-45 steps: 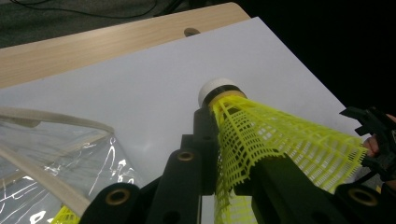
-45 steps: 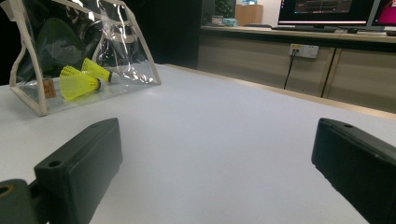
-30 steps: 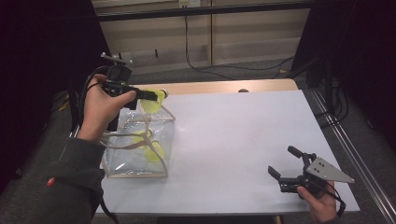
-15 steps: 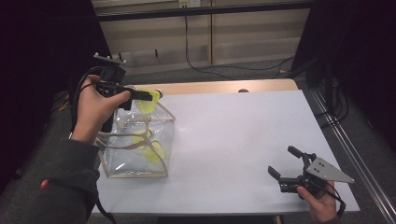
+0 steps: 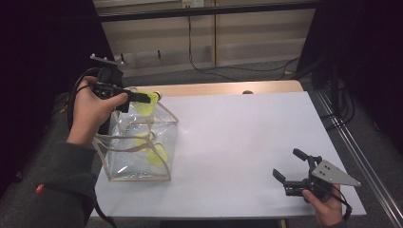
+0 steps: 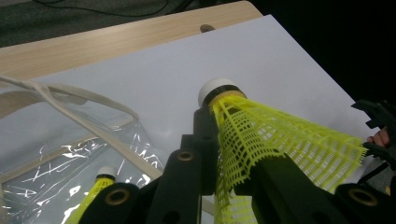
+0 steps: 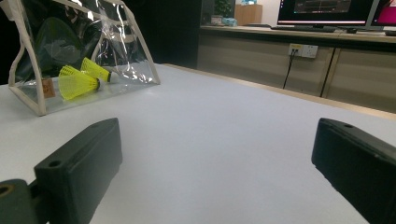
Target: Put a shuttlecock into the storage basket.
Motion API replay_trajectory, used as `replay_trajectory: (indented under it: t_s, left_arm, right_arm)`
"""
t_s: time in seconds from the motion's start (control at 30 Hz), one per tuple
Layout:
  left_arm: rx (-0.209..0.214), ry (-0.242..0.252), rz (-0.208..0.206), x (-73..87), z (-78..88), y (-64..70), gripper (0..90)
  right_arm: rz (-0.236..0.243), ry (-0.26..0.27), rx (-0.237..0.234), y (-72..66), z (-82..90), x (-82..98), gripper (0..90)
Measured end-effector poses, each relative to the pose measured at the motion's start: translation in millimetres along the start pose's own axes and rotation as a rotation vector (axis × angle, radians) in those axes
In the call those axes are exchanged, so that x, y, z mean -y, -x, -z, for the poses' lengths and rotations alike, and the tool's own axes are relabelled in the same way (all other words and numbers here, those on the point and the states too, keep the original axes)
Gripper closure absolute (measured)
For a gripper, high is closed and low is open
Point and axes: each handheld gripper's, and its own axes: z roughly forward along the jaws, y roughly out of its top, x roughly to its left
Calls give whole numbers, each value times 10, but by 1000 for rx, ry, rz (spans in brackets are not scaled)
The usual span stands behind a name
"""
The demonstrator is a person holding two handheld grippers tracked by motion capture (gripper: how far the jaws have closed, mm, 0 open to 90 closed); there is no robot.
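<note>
Between the left gripper's pinched jaws: a yellow shuttlecock, cork forward, above the clear bag's open mouth. Best lowered past the handles before letting go. Far across the table, right gripper spread wide, holding nothing.

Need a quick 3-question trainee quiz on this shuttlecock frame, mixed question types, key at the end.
1. True or false: the left hand-held gripper is shut on a yellow shuttlecock.
2. How many shuttlecocks lie inside the clear bag? A) none B) two C) five
3. Fill in: the right hand-held gripper has its jaws ____ near the front right of the white table.

Key: 1 true. 2 B; the right gripper view shows one shuttlecock in front of another. 3 open, with nothing between them.
</note>
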Motion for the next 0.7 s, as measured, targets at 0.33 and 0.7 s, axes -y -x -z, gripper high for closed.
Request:
replay_trajectory:
  t_s: [0.33, 0.7]
  left_arm:
    - [-18, -1, -2, 24, 55, -53, 842]
    - [-41, -1, 7, 69, 78, -112, 841]
  right_arm:
    - [-1, 1, 0, -2, 0, -1, 16]
    - [0, -2, -1, -1, 0, -1, 16]
